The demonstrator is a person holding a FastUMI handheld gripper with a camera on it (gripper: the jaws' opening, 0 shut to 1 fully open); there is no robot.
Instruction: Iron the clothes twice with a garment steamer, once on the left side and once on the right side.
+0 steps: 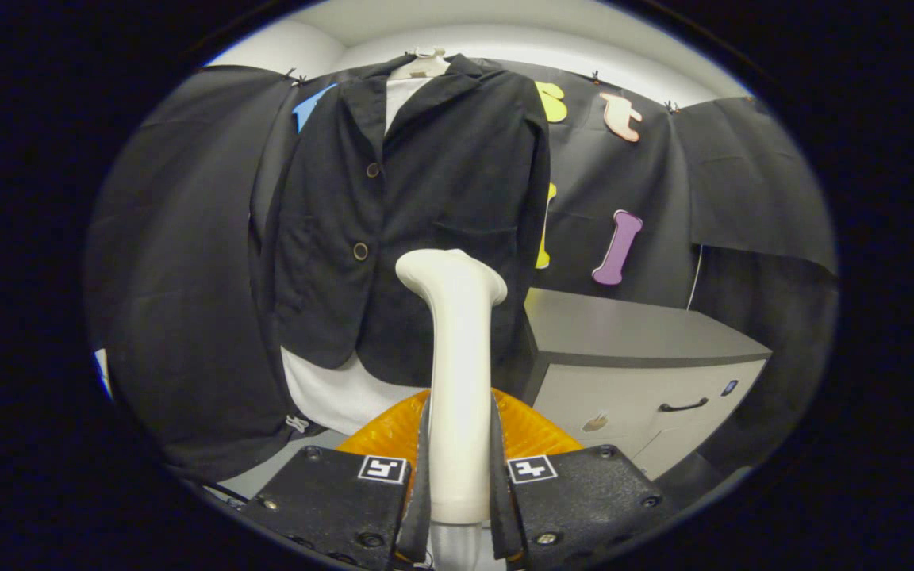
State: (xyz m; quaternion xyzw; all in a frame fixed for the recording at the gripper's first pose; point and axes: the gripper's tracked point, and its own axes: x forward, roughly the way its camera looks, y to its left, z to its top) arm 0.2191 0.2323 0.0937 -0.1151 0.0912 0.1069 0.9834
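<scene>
My tongs were closed tight on the garment steamer, both black, grainy-surfaced fingers pressing on its handle from either side. The steamer was smooth, matte cream plastic, a rounded stem rising upright from between the fingers and flaring into a curved, bent head at the top. Beneath it, just past the fingers, lay a ribbed orange piece with a glossy, translucent look.

Beyond the steamer head hung the black jacket, of soft, dull woven cloth with a notched lapel, two round buttons down its front and a flap pocket. It hung on a pale hanger over a white garment that showed at the neck and below the hem. To the jacket's right stood a grey cabinet with a flat dark top and a black drawer handle.
</scene>
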